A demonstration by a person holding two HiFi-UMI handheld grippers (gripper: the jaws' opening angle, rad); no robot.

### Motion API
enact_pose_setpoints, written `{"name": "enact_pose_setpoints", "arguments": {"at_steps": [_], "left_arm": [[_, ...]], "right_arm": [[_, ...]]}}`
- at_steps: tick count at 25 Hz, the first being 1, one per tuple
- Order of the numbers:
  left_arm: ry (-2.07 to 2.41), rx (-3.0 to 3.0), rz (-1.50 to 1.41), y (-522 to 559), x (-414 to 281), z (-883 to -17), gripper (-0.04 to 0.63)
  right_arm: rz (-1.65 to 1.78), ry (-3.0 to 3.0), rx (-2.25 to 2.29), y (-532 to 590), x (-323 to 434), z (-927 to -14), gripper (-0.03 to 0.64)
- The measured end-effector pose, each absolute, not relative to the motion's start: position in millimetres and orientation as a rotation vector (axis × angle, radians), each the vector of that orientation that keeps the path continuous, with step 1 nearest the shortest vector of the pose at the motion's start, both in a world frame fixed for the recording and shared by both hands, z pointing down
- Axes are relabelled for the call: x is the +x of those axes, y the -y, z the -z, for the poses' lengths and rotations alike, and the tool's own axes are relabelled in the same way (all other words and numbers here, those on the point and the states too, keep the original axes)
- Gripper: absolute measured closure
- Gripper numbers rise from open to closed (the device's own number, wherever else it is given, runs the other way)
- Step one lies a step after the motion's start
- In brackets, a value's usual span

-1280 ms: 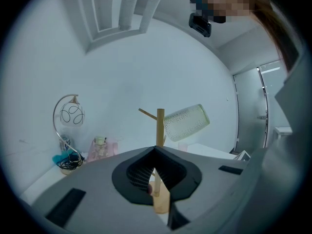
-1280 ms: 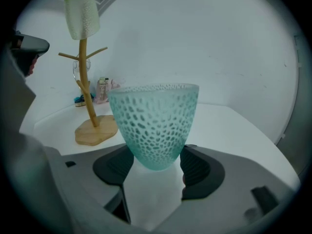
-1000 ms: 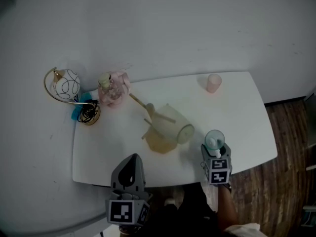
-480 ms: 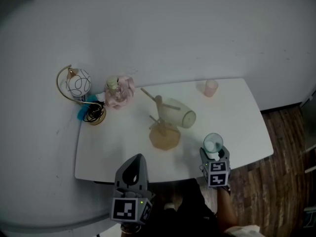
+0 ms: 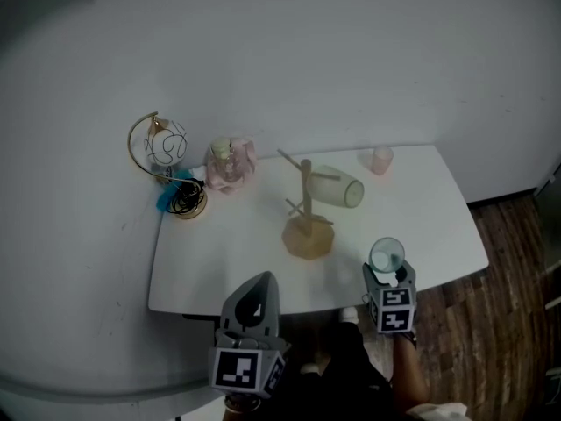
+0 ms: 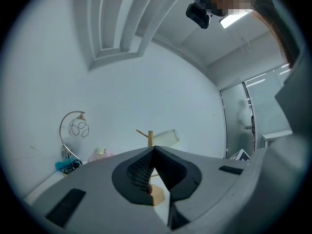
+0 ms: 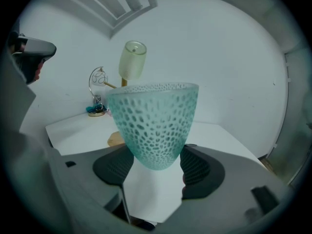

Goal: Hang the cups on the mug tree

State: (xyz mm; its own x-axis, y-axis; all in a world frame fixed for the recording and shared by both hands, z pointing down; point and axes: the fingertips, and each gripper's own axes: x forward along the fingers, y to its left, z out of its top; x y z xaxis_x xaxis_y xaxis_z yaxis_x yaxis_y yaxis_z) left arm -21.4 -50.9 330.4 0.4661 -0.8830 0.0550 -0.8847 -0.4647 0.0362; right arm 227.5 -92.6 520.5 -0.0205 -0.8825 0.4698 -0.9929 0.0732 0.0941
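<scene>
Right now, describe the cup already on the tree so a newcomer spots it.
On the white table, find the wooden mug tree. The pale yellowish cup hangs sideways from an upper peg; the pink cup stands on the table, the teal cup sits in the right gripper.

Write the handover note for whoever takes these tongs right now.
Left tongs: jaws together, empty, in front of the near edge of the table.
Right tongs: shut on the teal cup, held upright at the near right edge.
Mug tree: upright mid-table, with a pale cup hanging on one peg.
Pink cup: stands at the far edge.
Done: one cup hung.
Left: hang the teal cup, then the pink one.
</scene>
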Motion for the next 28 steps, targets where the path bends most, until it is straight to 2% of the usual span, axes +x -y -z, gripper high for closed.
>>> {"name": "enact_pose_setpoints", "arguments": {"at_steps": [14, 28], "left_arm": [[1.568, 2.631, -0.010, 21.3, -42.3, -328.7, 0.595], [1.565, 2.604, -0.054, 38.9, -51.2, -342.8, 0.595]], "right_arm": [[-0.306, 1.942, 1.863, 68.3, 202.2, -498.5, 0.310], [-0.313, 1.905, 1.846, 86.6, 192.1, -507.9, 0.310]]}}
